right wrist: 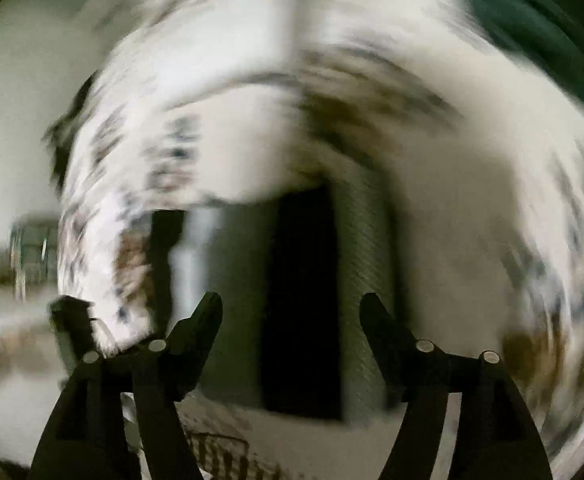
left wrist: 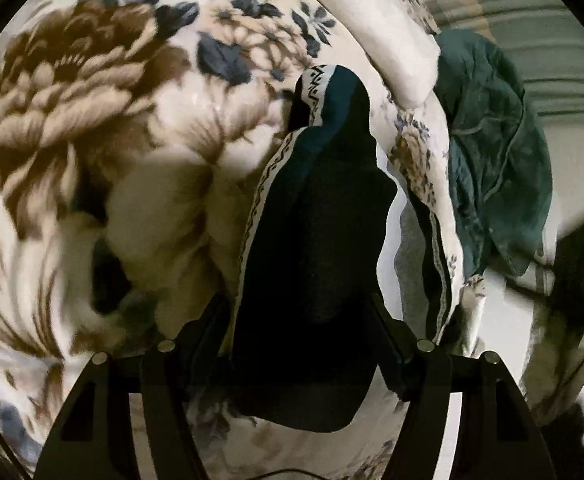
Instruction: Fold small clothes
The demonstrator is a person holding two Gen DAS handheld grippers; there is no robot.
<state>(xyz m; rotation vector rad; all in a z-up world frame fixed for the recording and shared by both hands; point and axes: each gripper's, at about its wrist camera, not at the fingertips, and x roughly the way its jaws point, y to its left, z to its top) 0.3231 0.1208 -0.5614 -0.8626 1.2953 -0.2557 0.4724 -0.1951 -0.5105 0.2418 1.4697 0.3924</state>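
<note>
Floral bedding [left wrist: 92, 128] fills the ground under both your tools, with a teal garment [left wrist: 492, 152] crumpled well off to the right of the left jaws. Your left gripper [left wrist: 304, 320] has the dark garment with the white zigzag trim [left wrist: 316, 208] bunched between its fingers, the jaws standing fairly wide around the thick fold, and its long axis runs straight ahead, away from the tips. Over on the other side, your right gripper [right wrist: 292, 312] shows parted jaws with nothing between them, everything ahead smeared by blur. Looks like the left hand is the nearer one, so the next fold likely starts there
</note>
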